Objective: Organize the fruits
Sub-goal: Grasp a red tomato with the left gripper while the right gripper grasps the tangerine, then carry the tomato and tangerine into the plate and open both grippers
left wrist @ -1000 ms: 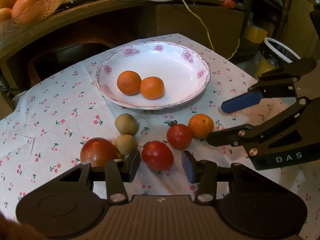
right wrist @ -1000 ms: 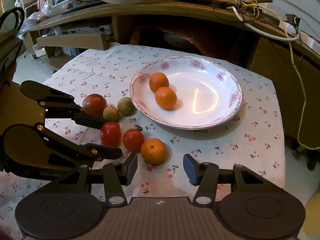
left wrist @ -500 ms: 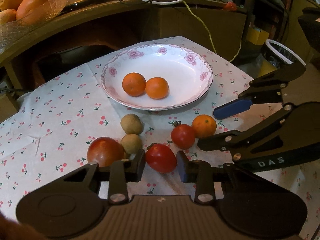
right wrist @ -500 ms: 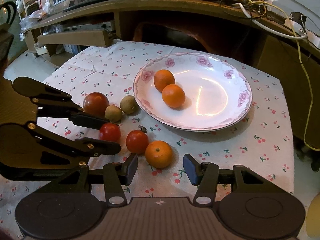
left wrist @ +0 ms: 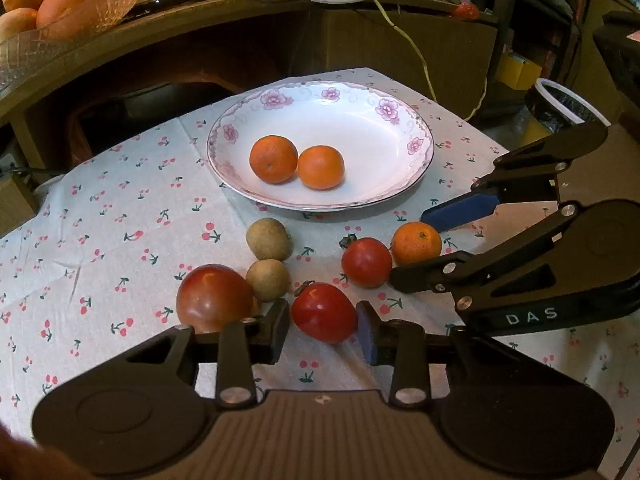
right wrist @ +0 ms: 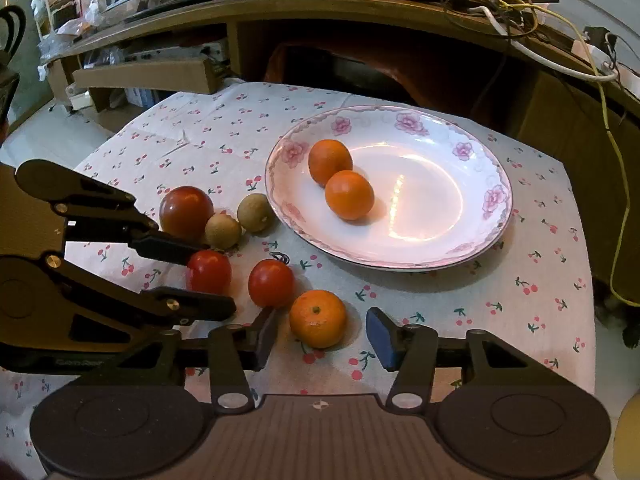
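A round white porcelain plate with pink flowers on its rim (left wrist: 332, 96) stands on a table under a white cloth printed with small red cherries (left wrist: 120, 208), and 2 small orange mandarins (left wrist: 274, 159) lie side by side in the plate, touching. On the cloth in front of the plate lie 2 small brownish-green kiwis (left wrist: 269, 239), one behind the other, a large dark-red tomato (left wrist: 214, 298) just beside the nearer kiwi, a small round red tomato (left wrist: 366, 262) and a third orange mandarin (left wrist: 416, 242) touching that tomato. The left gripper (left wrist: 323, 330), black with blue pads, has a glossy red tomato (left wrist: 324, 312) between its fingers; its jaws are opening slightly, the right pad touching the tomato's side and the left finger with a sliver of gap, so a firm pinch cannot be told. The right gripper (right wrist: 322, 336) straddles the third mandarin and its jaws are closing, with clear space on both sides of the fruit. A glass bowl of large orange fruit (left wrist: 48, 4) sits on the wooden shelf behind.
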Demonstrator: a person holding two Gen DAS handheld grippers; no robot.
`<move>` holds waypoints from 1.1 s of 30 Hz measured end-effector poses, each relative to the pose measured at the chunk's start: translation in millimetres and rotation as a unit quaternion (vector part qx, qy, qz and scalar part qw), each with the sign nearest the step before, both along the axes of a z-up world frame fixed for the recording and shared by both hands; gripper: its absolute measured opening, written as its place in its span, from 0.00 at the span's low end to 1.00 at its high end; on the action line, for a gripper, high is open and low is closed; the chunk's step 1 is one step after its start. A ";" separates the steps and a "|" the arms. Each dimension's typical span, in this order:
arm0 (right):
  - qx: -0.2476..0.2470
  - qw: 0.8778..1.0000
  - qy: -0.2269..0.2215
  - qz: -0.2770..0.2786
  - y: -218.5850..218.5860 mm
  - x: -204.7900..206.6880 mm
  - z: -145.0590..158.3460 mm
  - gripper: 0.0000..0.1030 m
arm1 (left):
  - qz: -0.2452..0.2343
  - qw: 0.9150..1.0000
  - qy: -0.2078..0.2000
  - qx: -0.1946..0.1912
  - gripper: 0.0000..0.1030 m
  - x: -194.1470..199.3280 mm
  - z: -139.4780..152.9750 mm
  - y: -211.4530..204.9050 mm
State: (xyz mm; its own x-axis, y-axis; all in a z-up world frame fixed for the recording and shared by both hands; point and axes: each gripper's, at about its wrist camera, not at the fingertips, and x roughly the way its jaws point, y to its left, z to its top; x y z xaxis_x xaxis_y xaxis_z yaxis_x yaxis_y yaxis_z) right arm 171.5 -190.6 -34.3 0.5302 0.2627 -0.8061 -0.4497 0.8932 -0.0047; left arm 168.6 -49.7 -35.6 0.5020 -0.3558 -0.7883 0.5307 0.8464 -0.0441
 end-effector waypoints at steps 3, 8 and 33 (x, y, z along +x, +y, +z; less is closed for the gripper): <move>-0.007 1.000 -0.003 0.006 3.2 -1.5 0.7 0.31 | 0.001 1.000 -0.001 -0.001 0.41 0.1 -0.2 0.1; -0.016 1.000 -0.005 0.006 5.7 -2.9 2.2 0.29 | -0.002 1.000 0.000 0.001 0.38 0.7 0.4 -1.0; 0.018 1.000 -0.018 -0.015 -2.2 -4.9 23.0 0.29 | 0.010 0.999 -0.027 -0.015 0.38 6.7 22.6 -3.6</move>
